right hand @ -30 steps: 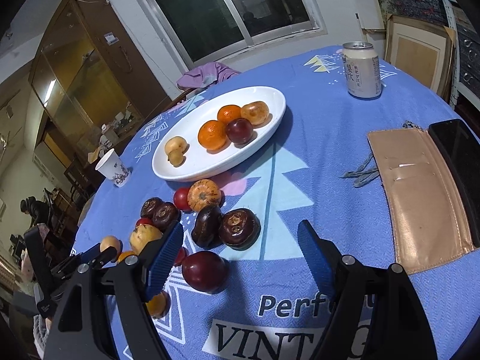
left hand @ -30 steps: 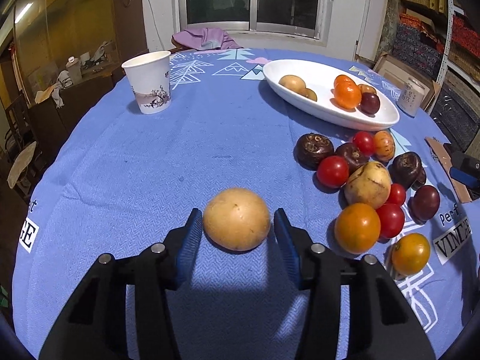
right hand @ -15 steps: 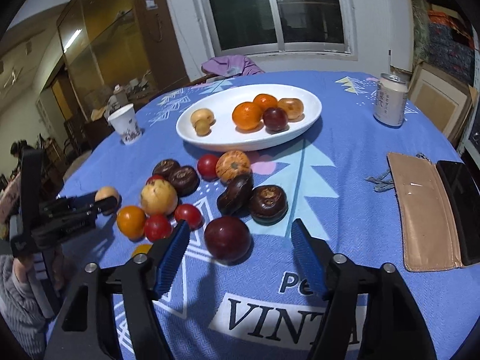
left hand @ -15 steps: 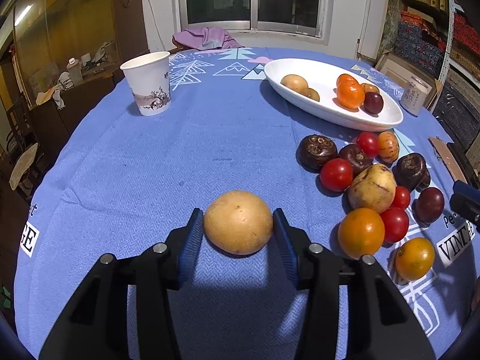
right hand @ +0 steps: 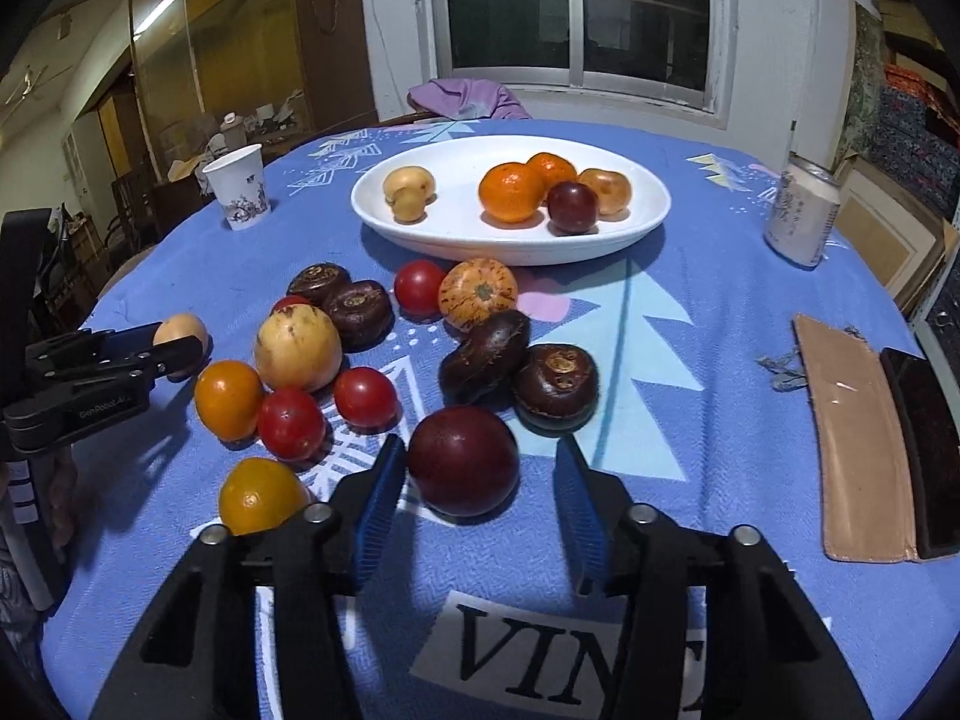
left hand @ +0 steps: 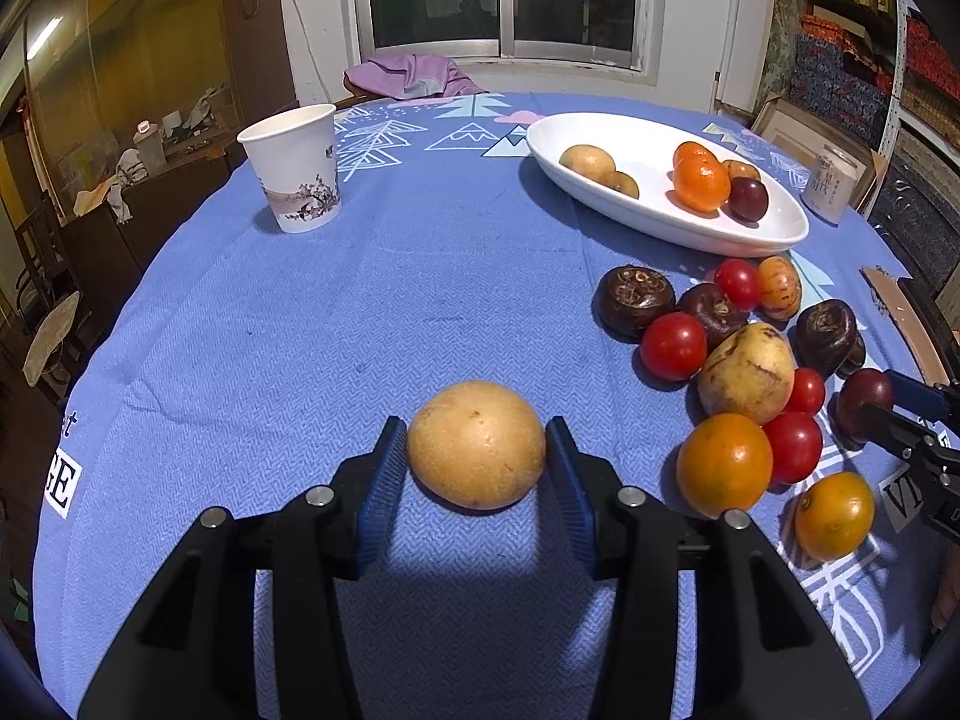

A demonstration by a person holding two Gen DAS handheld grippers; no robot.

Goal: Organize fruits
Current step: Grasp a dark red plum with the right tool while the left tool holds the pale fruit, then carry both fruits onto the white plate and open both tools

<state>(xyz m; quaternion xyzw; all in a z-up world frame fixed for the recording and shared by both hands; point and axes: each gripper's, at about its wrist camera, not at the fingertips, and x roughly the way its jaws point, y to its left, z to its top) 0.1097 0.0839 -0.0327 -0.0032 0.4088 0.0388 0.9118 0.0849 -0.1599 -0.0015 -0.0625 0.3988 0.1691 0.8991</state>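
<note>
Blue cloth: we see a patterned tablecloth (left hand: 420, 276) covering the round table, with printed lettering near its front edge.
Left gripper (left hand: 477, 459): we find both blue pads pressed against a tan round fruit (left hand: 477, 444) that rests on the cloth, well apart from the other fruit.
Right gripper (right hand: 474, 480): its jaws have just been closing around a dark red plum (right hand: 463, 461); the left pad touches the plum's side, while a gap shows between the right pad and the fruit, so we read no grip yet.
Loose fruit: we note red tomatoes (right hand: 366, 397), an orange fruit (right hand: 228, 399), a yellowish pear-like fruit (right hand: 298, 347) and dark brown bulbs (right hand: 555, 385) clustered on the cloth between the plum and the plate.
Plate: we see a white oval dish (right hand: 636, 228) behind the cluster, holding two small tan fruits, two oranges, a plum and a brownish fruit.
Cup: a paper cup (left hand: 294, 171) stands upright at the far left.
Can: a drink can (right hand: 801, 213) stands right of the plate.
Wallet and phone: a tan wallet (right hand: 855, 438) lies touching a dark phone (right hand: 924, 432) at the right edge.
</note>
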